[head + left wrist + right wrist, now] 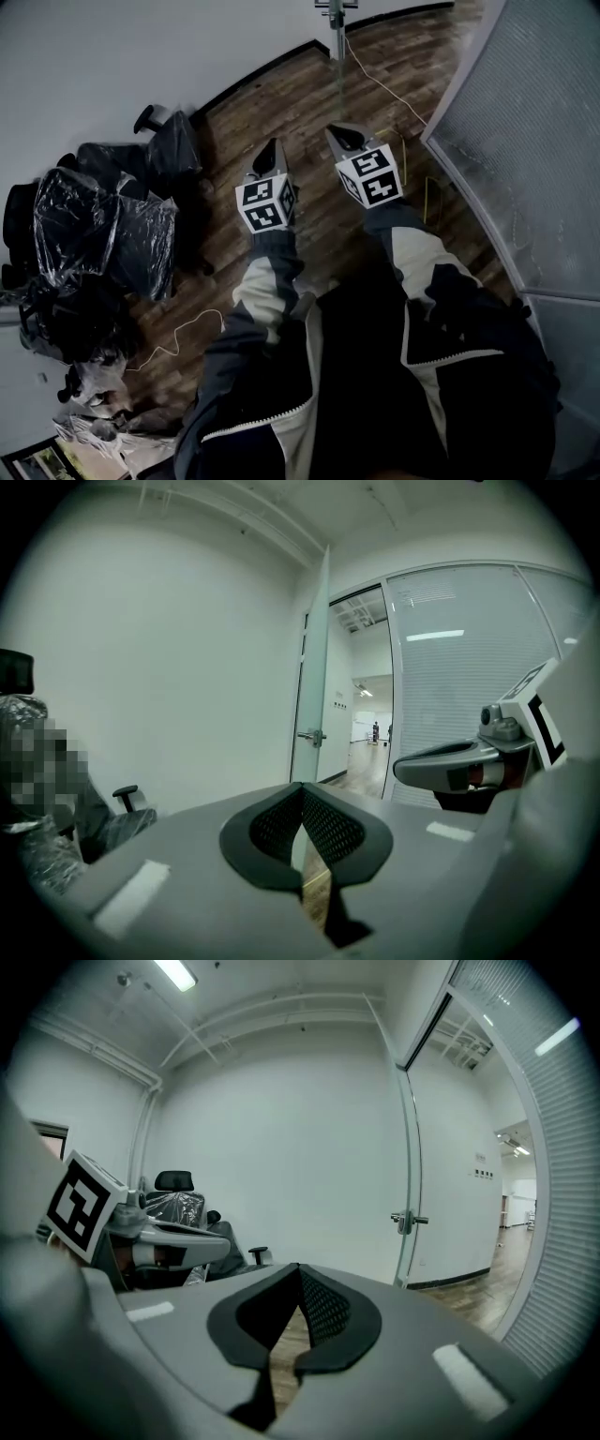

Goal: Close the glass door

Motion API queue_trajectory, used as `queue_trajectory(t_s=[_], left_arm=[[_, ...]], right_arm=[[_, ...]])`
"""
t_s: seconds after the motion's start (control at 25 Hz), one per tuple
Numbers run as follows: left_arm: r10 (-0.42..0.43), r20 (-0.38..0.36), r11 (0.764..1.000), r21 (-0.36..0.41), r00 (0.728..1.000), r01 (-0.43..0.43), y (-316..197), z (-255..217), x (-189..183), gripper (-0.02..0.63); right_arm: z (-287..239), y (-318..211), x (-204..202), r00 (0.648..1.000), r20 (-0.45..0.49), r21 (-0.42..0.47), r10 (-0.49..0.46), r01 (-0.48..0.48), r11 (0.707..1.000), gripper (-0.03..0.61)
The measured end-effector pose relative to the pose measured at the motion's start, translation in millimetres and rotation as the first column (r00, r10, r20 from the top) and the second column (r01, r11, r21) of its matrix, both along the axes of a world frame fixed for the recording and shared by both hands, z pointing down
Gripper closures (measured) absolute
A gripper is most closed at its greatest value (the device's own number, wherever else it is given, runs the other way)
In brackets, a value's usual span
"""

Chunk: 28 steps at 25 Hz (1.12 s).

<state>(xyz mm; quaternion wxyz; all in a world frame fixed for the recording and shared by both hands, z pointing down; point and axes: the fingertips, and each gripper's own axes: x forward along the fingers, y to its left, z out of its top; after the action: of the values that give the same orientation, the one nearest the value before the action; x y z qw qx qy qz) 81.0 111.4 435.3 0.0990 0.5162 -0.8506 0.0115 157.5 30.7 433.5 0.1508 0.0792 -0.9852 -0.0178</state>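
Glass door [314,667] ahead of left gripper [302,787]

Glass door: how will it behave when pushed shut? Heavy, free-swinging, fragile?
The glass door is a tall single pane standing ajar, so it is probably stiff and heavy: slow to start, then likely to carry on swinging. Its smooth face looks slippery to push on, so the metal handle seems the surer contact. A hard knock on the edge might chip it, so push gently.

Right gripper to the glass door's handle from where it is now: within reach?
Probably not yet. The handle sits well ahead of the right gripper, with bare wood floor between them. Nothing blocks the way; the person likely needs to step closer.
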Motion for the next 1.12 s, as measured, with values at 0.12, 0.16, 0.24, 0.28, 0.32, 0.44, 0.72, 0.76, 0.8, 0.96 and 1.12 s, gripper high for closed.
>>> queue_trajectory(t_s=[0.12, 0.16, 0.24, 0.28, 0.32, 0.44, 0.72, 0.76, 0.8, 0.96, 1.12], left_arm=[[-0.001, -0.003, 1.000, -0.002, 1.000, 0.001, -7, 4, -19, 0.611], [-0.005, -0.002, 1.000, -0.003, 1.000, 0.005, -10, 6, -26, 0.611], [-0.018, -0.004, 1.000, -0.005, 1.000, 0.018, -15, 11, -41, 0.612], [-0.024, -0.009, 1.000, -0.006, 1.000, 0.024, -18, 12, -48, 0.612], [-0.027, -0.015, 1.000, -0.005, 1.000, 0.027, -21, 12, -55, 0.611], [-0.047, -0.037, 0.999, -0.004, 0.998, 0.047, -34, 17, -80, 0.612], [-0.113, -0.055, 0.994, -0.021, 0.992, 0.112, -81, 22, -152, 0.611], [-0.118, -0.060, 0.993, -0.021, 0.991, 0.117, -90, 20, -161, 0.612], [-0.120, -0.060, 0.993, -0.022, 0.991, 0.119, -101, 17, -169, 0.611], [-0.132, -0.043, 0.991, -0.008, 0.990, 0.132, -135, 3, -207, 0.611], [-0.151, -0.038, 0.988, 0.023, 0.988, 0.152, -159, -1, -235, 0.611]], right_arm=[[3, -7, -22, 1.000, -0.006, 0.005, -0.009, 0.009, 1.000, 0.574], [4, -10, -29, 1.000, -0.007, 0.007, -0.015, 0.015, 1.000, 0.574], [6, -16, -45, 1.000, -0.012, 0.008, -0.029, 0.029, 1.000, 0.574], [7, -19, -53, 0.999, -0.015, 0.005, -0.035, 0.035, 0.999, 0.574], [8, -24, -62, 0.999, -0.017, 0.002, -0.041, 0.041, 0.999, 0.574], [10, -41, -92, 0.998, -0.009, -0.004, -0.058, 0.058, 0.998, 0.574], [12, -93, -177, 0.993, 0.014, -0.030, -0.116, 0.116, 0.993, 0.574], [9, -102, -188, 0.992, 0.017, -0.033, -0.124, 0.125, 0.992, 0.574], [5, -112, -199, 0.991, 0.022, -0.034, -0.130, 0.131, 0.991, 0.574], [-6, -146, -240, 0.988, 0.039, -0.029, -0.149, 0.150, 0.988, 0.574], [-8, -173, -270, 0.985, 0.054, -0.016, -0.166, 0.167, 0.986, 0.574]])
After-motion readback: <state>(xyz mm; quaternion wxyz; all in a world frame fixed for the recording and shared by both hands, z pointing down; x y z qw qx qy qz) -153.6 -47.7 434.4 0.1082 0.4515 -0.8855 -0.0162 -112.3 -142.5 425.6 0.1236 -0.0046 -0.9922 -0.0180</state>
